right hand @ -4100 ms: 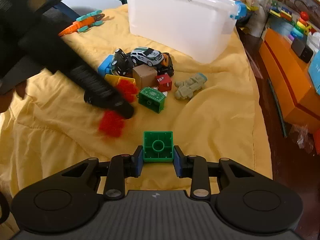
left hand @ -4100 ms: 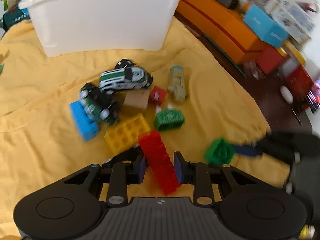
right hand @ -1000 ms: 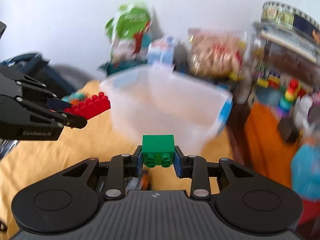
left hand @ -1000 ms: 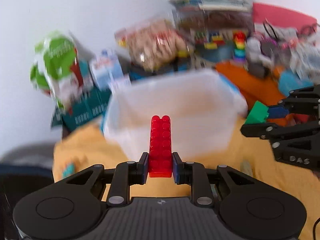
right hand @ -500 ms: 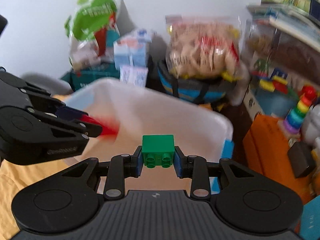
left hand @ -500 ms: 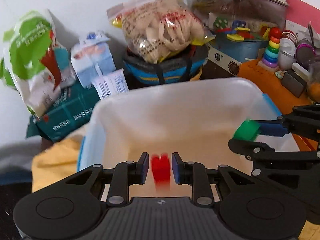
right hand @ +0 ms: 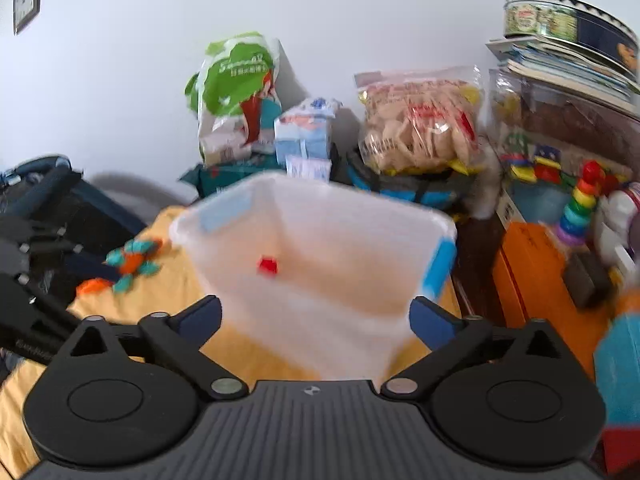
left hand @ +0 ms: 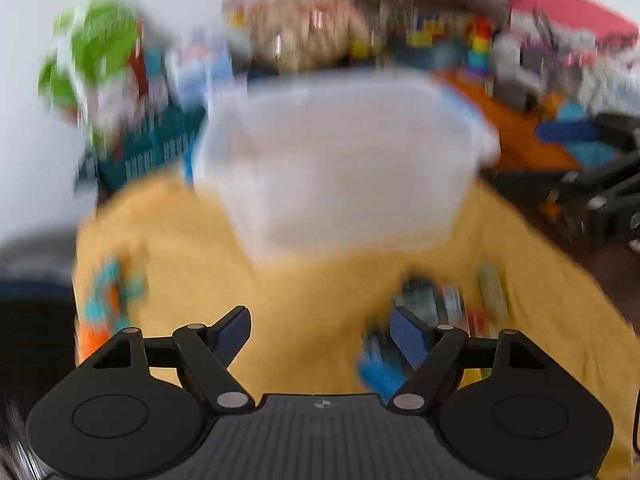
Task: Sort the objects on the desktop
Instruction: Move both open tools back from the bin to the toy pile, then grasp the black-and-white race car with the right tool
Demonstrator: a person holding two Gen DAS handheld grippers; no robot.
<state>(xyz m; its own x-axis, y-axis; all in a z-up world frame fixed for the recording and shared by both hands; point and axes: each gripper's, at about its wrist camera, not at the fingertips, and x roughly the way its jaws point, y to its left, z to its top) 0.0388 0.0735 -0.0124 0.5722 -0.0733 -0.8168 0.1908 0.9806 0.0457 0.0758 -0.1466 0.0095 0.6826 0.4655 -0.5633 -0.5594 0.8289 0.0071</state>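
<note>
A: Both tools are spread and hold nothing. The right tool (right hand: pixel 316 314) points at the open tub (right hand: pixel 400 264), and a red block (right hand: pixel 267 265) lies inside on the floor of it.

B: Where is the left tool (left hand: pixel 320 332)?

A: Over the yellow cloth (left hand: pixel 288 292) in front of the tub, its view badly blurred. Just beside its right finger (left hand: pixel 410 338) sits a smeared heap of toys (left hand: pixel 432 308); I cannot tell them apart.

B: Why jaws wide?

A: My guess: they are ready to pick again from that heap. The orange and teal toy (right hand: pixel 130 264) lies apart, left of the tub.
</note>
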